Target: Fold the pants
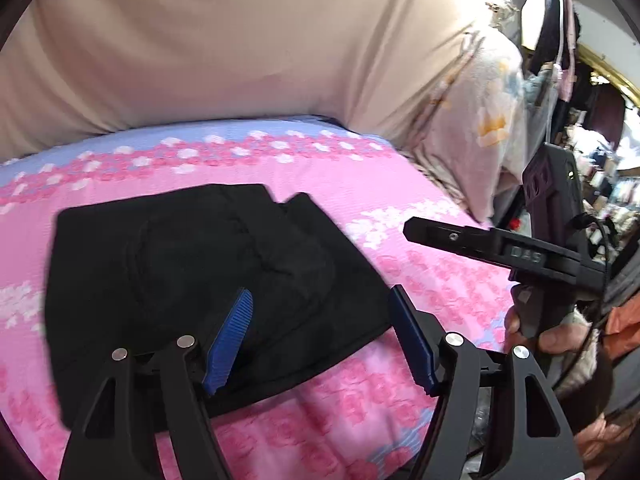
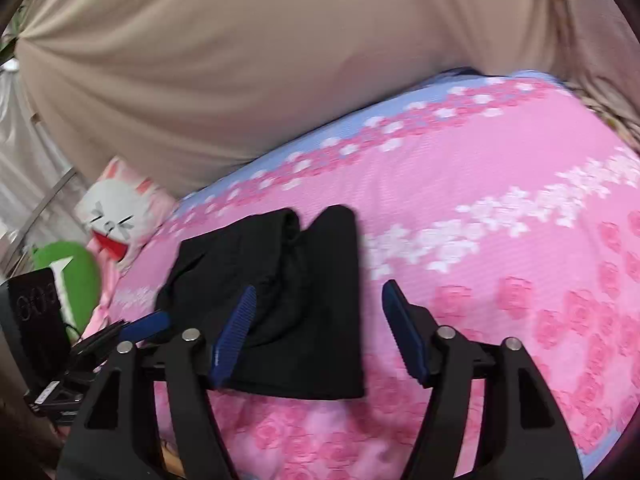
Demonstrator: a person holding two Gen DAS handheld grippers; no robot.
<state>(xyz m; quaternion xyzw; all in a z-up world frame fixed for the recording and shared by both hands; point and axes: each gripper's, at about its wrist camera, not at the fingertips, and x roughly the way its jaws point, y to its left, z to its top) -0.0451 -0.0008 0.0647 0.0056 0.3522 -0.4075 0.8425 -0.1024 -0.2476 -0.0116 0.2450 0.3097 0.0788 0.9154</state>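
Pants [image 1: 192, 280] lie as a compact black folded bundle on the pink flowered bed [image 1: 400, 200], flat and free of both tools, which suggests the fold is done or nearly so. You hold your left hand-held gripper [image 1: 320, 336] and right hand-held gripper [image 2: 316, 332] spread wide above its near edge, pinching nothing. No container shows in either view.

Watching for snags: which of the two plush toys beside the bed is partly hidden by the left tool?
The green plush: the left tool body covers its lower left side. The white rabbit-faced one above it is clear of the tool.
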